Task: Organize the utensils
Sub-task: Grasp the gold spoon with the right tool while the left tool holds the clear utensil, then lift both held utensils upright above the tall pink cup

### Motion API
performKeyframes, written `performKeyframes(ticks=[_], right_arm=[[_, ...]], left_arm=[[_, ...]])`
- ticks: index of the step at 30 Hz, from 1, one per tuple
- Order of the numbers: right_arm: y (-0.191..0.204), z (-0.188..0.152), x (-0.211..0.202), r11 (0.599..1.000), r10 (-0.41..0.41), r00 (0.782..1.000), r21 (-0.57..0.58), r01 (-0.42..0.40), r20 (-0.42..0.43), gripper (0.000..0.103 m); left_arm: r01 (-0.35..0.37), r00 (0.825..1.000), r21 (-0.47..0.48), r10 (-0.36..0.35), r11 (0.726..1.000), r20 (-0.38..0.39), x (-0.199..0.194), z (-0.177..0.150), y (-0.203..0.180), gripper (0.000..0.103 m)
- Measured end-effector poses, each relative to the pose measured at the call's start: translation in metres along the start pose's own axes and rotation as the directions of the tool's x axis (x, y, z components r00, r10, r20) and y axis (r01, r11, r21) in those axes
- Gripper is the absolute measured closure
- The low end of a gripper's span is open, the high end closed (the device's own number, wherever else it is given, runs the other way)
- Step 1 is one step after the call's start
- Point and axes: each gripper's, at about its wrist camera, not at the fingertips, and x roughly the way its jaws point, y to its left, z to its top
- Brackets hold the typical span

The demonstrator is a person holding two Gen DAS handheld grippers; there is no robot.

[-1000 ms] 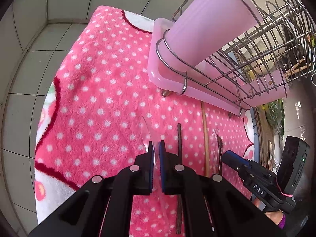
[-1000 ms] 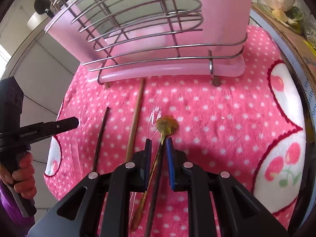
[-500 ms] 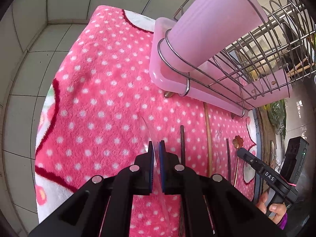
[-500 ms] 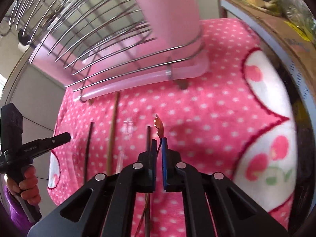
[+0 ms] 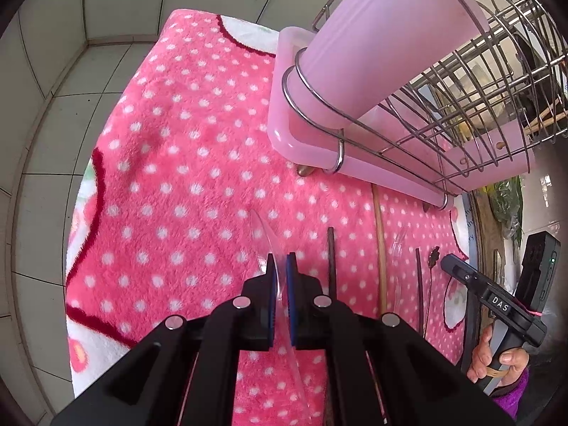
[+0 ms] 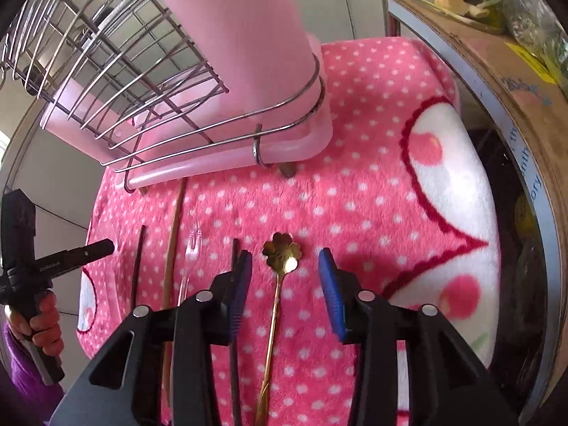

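- Right gripper (image 6: 284, 262) just let go: jaws wide open now, gold flower spoon (image 6: 280, 254) back on the pink blanket (image 6: 372, 195), not in the rack's pink cup (image 6: 241, 35).
- Left gripper (image 5: 280, 266) still clamps the clear plastic utensil (image 5: 269, 245).

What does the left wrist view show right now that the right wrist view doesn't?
Only the left wrist view: the left gripper shut on a clear plastic utensil.

Only the right wrist view: the right gripper open over the gold flower spoon, which lies on the blanket, plus the cardboard box.

Both: the pink polka-dot blanket, pink dish rack, wooden chopstick and clear fork.
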Motion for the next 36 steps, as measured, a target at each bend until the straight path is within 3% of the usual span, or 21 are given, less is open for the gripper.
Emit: performKeyframes(ticks=[6,8,14,15,28,32,36], right_arm=[[0.016,0.0,0.018,0.993,-0.025,1.0,-0.115,0.026,0.006,0.063],[0.019,-0.002,0.018,0.99,-0.052,0.998,-0.13,0.054,0.024,0.073],[0.007,-0.008,0.006,0.997,-0.013,0.998,-0.073,0.017,0.056,0.078],[0.005,-0.008,0.003,0.998,-0.005,0.998,-0.06,0.008,0.058,0.101],[0.01,-0.014,-0.052,0.998,0.048,0.981,-0.051,-0.039,0.186,0.101],[0.02,-0.016,-0.077,0.996,0.052,0.964,-0.081,-0.032,0.259,0.101],[0.025,-0.017,-0.102,0.995,0.063,0.941,-0.099,-0.032,0.331,0.101]], left_arm=[[-0.005,1.0,-0.001,0.005,1.0,0.008,-0.004,0.001,-0.001,0.098],[-0.006,1.0,-0.003,0.006,1.0,0.008,-0.004,0.002,-0.002,0.098],[-0.016,0.999,0.012,0.015,1.0,0.037,-0.013,0.002,-0.005,0.098],[-0.01,0.999,0.011,0.009,1.0,0.044,-0.015,0.001,-0.006,0.099],[0.006,0.981,0.071,-0.02,0.997,0.194,-0.056,-0.006,-0.027,0.099],[0.011,0.964,0.088,-0.034,0.996,0.264,-0.081,-0.009,-0.033,0.099],[-0.001,0.933,0.11,-0.039,0.994,0.359,-0.112,-0.014,-0.041,0.099]])
